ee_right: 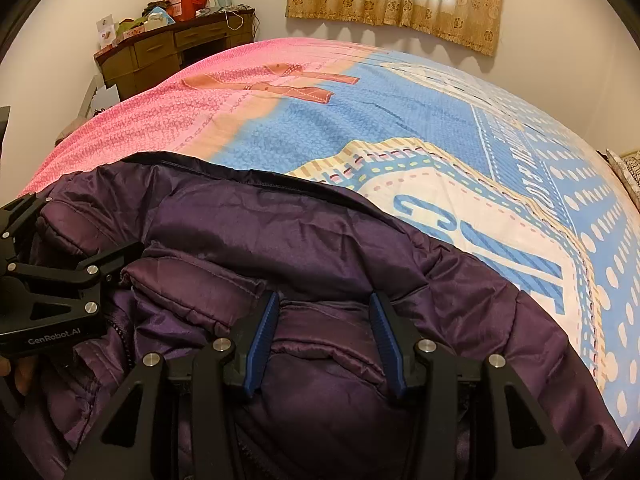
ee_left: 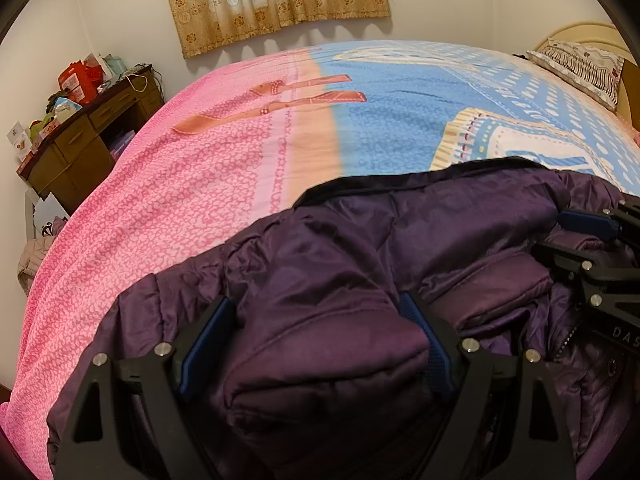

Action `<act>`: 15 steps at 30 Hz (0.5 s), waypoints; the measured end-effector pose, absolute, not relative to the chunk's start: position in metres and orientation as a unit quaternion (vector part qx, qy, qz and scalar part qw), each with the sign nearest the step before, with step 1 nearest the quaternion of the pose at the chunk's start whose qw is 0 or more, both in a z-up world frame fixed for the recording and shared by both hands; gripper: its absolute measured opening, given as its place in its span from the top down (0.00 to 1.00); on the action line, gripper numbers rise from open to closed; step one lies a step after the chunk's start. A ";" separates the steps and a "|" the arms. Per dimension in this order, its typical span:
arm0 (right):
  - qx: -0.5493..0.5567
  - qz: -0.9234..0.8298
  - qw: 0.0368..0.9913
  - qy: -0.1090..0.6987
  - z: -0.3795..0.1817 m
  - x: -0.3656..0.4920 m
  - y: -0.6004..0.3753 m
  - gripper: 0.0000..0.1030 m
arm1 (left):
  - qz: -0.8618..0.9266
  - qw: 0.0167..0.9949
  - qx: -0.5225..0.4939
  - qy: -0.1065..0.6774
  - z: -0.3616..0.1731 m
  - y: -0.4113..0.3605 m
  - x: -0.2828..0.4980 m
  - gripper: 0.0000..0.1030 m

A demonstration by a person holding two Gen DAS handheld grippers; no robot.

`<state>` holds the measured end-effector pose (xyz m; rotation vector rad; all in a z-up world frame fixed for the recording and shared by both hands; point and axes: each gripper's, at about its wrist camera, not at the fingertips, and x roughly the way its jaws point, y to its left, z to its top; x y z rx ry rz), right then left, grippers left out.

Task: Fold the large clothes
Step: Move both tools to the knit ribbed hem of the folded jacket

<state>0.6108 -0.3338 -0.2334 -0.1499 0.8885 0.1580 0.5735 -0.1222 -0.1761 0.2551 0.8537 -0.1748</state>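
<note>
A dark purple padded jacket point(ee_left: 340, 248) lies on the bed, its black zipper edge toward the far side; it also shows in the right wrist view point(ee_right: 256, 232). My left gripper point(ee_left: 316, 312) is open, its blue-padded jaws spread wide around a thick fold of the jacket. My right gripper point(ee_right: 324, 312) is open too, jaws either side of another padded fold. The right gripper shows at the right edge of the left wrist view point(ee_left: 600, 248). The left gripper shows at the left edge of the right wrist view point(ee_right: 52, 276).
The bed has a pink and blue patterned cover point(ee_left: 192, 168). A wooden desk point(ee_left: 80, 140) piled with boxes stands at the far left. A curtain point(ee_left: 276, 0) hangs on the far wall. A pillow point(ee_left: 580, 68) lies at the headboard, far right.
</note>
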 end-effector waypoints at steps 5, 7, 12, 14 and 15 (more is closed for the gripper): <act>-0.076 0.074 0.897 0.429 -0.233 0.611 -0.333 0.52 | -0.083 0.899 0.123 0.413 -0.177 -0.121 0.574 0.13; -0.076 0.074 0.897 0.430 -0.233 0.611 -0.333 0.52 | -0.082 0.898 0.124 0.414 -0.177 -0.121 0.575 0.12; -0.085 0.092 0.888 0.442 -0.222 0.609 -0.336 0.51 | -0.077 0.895 0.119 0.423 -0.173 -0.119 0.579 0.10; -0.070 0.091 0.893 0.435 -0.200 0.593 -0.347 0.46 | -0.076 0.896 0.108 0.425 -0.157 -0.115 0.576 0.10; -0.055 0.097 0.899 0.424 -0.186 0.579 -0.355 0.41 | -0.081 0.902 0.093 0.415 -0.141 -0.110 0.568 0.10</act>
